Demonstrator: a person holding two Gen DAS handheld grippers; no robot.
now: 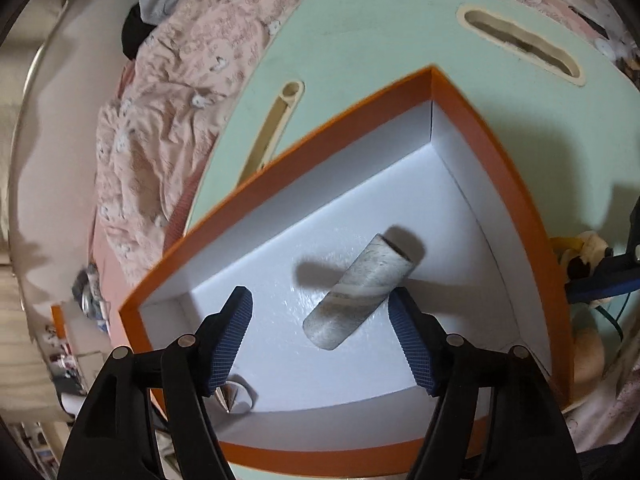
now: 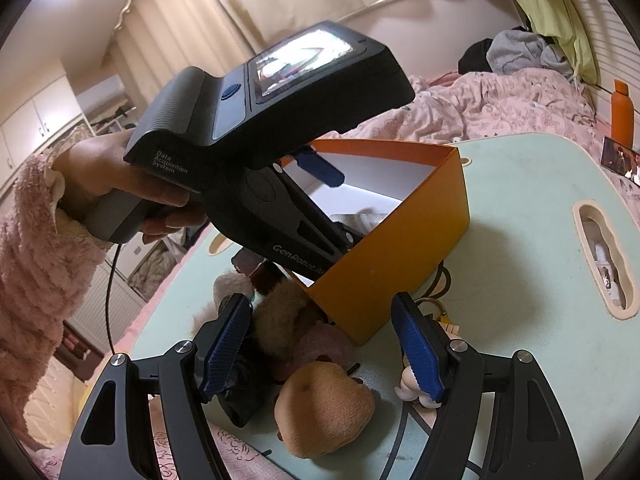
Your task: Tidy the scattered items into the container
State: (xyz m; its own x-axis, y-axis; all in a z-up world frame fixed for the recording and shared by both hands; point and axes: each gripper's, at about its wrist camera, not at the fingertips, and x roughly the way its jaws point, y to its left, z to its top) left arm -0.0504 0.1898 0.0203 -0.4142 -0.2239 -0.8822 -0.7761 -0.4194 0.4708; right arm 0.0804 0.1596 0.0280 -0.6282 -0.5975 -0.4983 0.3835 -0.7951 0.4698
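One roll [image 1: 358,291] lies in orange box [image 1: 516,184] between your spread left gripper [image 1: 320,300] pads, untouched. Your right gripper [image 2: 320,308] spread over plush toys [image 2: 324,412] on bench [image 2: 520,208].

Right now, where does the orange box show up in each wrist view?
Left wrist: orange box fills the centre, seen from above, with a grey roll lying inside.
Right wrist: orange box sits mid-frame, seen from outside, with the left gripper reaching in.
Shared landmark: the pale green table under it.
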